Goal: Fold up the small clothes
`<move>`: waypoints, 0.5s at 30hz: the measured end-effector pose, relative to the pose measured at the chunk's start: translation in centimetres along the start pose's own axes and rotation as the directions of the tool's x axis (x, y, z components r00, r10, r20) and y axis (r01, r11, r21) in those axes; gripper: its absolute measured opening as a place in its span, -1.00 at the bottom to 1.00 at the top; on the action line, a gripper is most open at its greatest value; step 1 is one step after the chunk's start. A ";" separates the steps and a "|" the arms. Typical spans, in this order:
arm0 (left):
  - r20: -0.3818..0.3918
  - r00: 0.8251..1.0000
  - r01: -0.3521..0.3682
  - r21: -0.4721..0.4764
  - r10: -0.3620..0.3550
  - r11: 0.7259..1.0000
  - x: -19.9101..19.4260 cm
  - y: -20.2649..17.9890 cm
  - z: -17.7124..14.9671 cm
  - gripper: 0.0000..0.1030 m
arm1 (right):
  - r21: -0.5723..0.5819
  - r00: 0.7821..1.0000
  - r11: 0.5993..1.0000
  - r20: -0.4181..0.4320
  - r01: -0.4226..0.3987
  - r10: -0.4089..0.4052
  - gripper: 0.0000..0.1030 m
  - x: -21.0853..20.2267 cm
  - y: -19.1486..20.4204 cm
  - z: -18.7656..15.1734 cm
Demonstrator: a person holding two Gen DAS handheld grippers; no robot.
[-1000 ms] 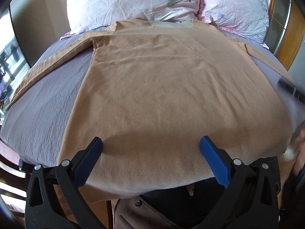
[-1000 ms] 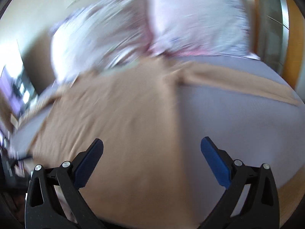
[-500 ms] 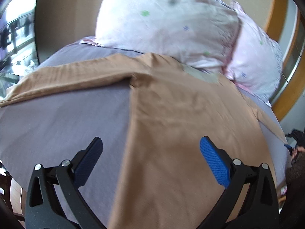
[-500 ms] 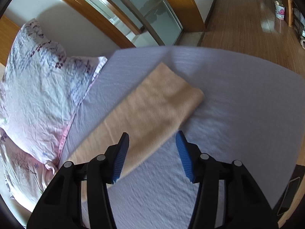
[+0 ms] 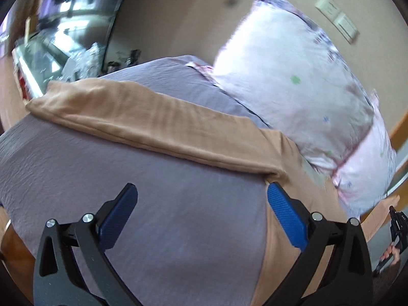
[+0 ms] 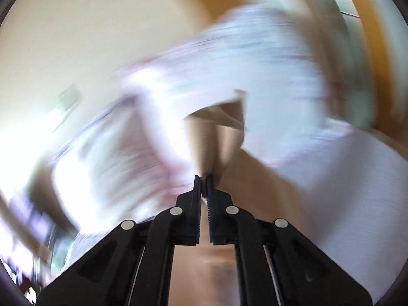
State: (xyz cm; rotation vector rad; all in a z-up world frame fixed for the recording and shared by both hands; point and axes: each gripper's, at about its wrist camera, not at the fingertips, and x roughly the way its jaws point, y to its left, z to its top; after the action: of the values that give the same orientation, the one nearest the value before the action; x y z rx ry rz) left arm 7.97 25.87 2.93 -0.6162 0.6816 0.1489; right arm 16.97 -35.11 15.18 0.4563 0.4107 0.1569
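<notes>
A tan long-sleeved shirt lies on a grey-purple bed sheet (image 5: 178, 216). In the left wrist view its left sleeve (image 5: 142, 119) stretches flat toward the bed's left side, and its body (image 5: 301, 183) runs down the right. My left gripper (image 5: 201, 204) is open and empty, low over the sheet below the armpit. In the blurred right wrist view my right gripper (image 6: 203, 178) is shut on the shirt's other sleeve (image 6: 216, 137), which stands lifted off the bed in front of the pillows.
Two pale floral pillows (image 5: 293, 81) lie at the head of the bed against a beige wall. A window (image 5: 58, 25) is at the far left. A wooden door frame (image 6: 367, 51) is at the right.
My right gripper closed on the end of the right sleeve and lifted it, swinging toward the pillows. My left gripper moved left along the shirt toward the left sleeve.
</notes>
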 end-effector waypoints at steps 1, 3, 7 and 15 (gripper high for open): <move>0.006 1.000 -0.006 -0.028 0.006 1.000 0.0 0.7 0.4 0.96 | -0.049 0.996 0.996 -0.038 -0.077 0.076 -0.91 1.6 3.5 -0.7; 0.016 1.000 -0.017 -0.071 0.018 0.997 -0.1 1.9 1.0 0.95 | -0.105 0.972 0.973 -0.134 -0.205 0.191 -0.91 5.1 9.2 -2.7; -0.011 0.999 -0.036 -0.173 0.035 0.984 0.5 4.1 1.8 0.85 | -0.172 0.835 0.909 -0.487 -0.379 0.256 -0.89 13.8 18.9 -10.9; 0.012 0.998 -0.050 -0.291 0.056 0.955 0.3 7.6 3.4 0.76 | -0.183 0.772 0.902 -0.599 -0.391 0.213 0.03 16.7 20.3 -14.6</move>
State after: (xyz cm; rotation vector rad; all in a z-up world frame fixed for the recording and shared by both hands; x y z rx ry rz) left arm 7.62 34.05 1.10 -0.8784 0.6617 0.3088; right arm 24.86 -7.40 6.73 0.1592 0.8885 0.6813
